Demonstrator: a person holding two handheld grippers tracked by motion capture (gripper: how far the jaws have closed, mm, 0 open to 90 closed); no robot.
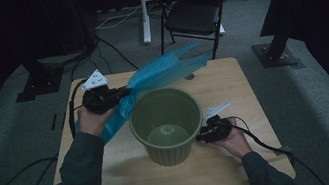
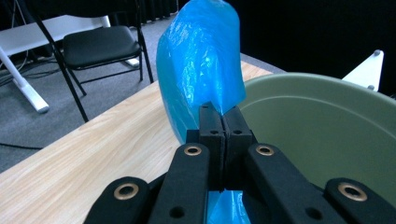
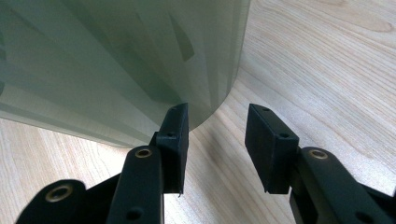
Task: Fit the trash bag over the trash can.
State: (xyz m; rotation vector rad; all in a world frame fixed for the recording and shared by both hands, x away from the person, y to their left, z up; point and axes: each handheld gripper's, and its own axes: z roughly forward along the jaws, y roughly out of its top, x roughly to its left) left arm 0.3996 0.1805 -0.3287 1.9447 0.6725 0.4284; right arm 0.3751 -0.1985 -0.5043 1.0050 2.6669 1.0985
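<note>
Blue bag (image 1: 150, 82) hangs pinched in the left claw (image 2: 225, 128) beside the green bin (image 1: 167, 125); right claw (image 3: 217, 140) waits spread. Next, I judge, spread the bag's mouth over the rim.

You are working in a dim room where black curtains (image 1: 0, 29) are closing off the back. Grey carpet (image 1: 315, 97) is covering the floor, and cables (image 1: 105, 24) are lying across it. A black folding chair (image 1: 191, 9) is standing just behind the light wooden table (image 1: 131, 179), beside a white post (image 1: 143, 10). Dark stand bases (image 1: 278, 55) are resting at both sides.
</note>
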